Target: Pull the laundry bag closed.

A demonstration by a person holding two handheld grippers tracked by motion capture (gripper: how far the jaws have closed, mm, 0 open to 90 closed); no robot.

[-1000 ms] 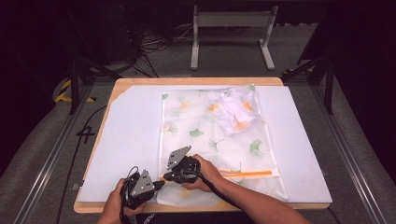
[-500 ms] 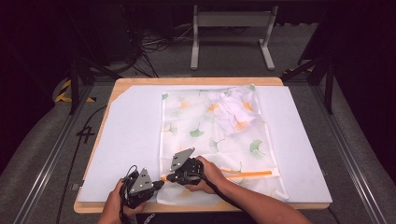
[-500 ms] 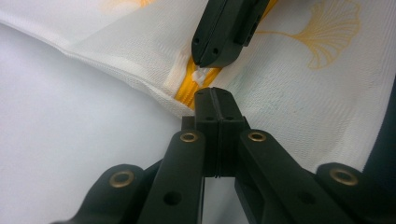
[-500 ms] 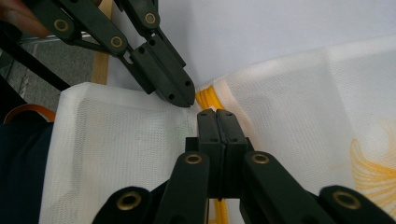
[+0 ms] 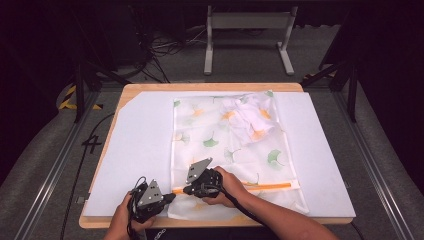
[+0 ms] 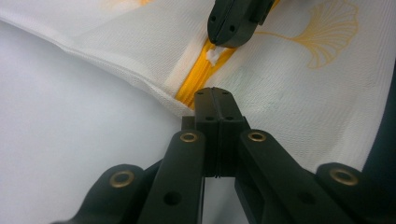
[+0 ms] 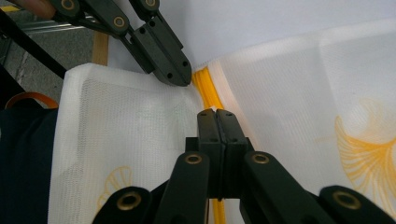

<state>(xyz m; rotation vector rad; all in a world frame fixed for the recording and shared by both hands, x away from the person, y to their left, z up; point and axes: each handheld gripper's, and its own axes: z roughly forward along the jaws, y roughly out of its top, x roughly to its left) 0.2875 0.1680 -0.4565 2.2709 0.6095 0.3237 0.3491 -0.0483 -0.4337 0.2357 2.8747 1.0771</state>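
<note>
A: Where is the mesh bag (image 5: 227,150)?
B: It lies flat on the white sheet (image 5: 140,145) that covers the table (image 5: 125,95), running from near the far edge down to the near edge. A crumpled white cloth (image 5: 250,117) with orange marks sits in its far right corner. The orange zipper (image 5: 260,187) runs across the bag near the near edge.

A: What is the left gripper (image 6: 211,100) doing?
B: Its jaws are pressed fully together, no gap between them. The tips sit at the end of the zipper, at the bag's near left edge. I cannot tell whether fabric is caught between them.

A: And the right gripper (image 7: 216,116)?
B: Also closed tight, with its tips on the zipper. In the left gripper view its tips meet on a small white tab (image 6: 214,55), likely the zipper pull. The two grippers are just beside each other.
</note>
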